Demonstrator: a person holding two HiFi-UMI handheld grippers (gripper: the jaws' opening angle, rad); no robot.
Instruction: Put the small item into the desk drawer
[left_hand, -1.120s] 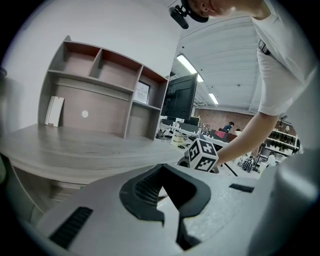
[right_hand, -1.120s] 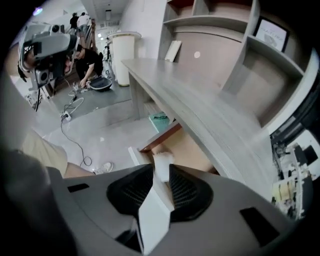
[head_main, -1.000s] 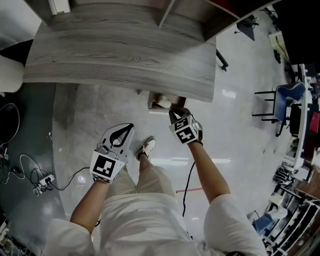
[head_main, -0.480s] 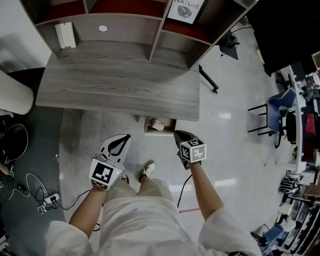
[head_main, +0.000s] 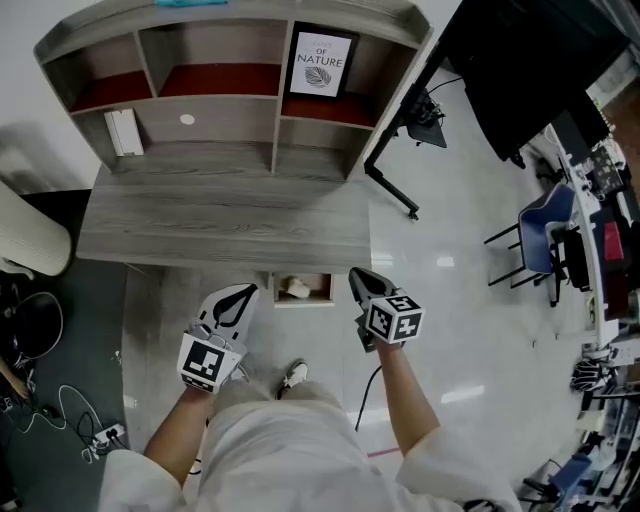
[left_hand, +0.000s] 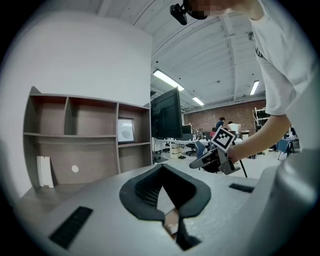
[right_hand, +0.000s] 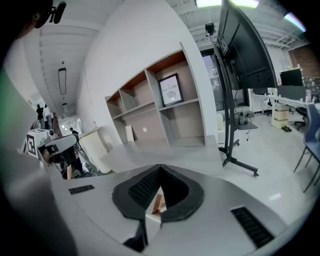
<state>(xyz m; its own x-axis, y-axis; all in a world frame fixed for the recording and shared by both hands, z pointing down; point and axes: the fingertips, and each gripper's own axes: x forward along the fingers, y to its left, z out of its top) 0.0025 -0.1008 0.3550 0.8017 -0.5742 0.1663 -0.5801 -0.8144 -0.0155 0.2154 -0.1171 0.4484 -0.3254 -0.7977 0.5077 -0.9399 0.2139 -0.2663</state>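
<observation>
Head view: small item (head_main: 296, 289) in drawer (head_main: 323, 290), beside right gripper (head_main: 357, 274); looks light, soft, pinch middle. Left gripper (head_main: 243, 291), right gripper closed, empty.

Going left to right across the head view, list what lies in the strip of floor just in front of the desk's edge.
left gripper → open drawer → right gripper → blue chair, far off at the right.
</observation>
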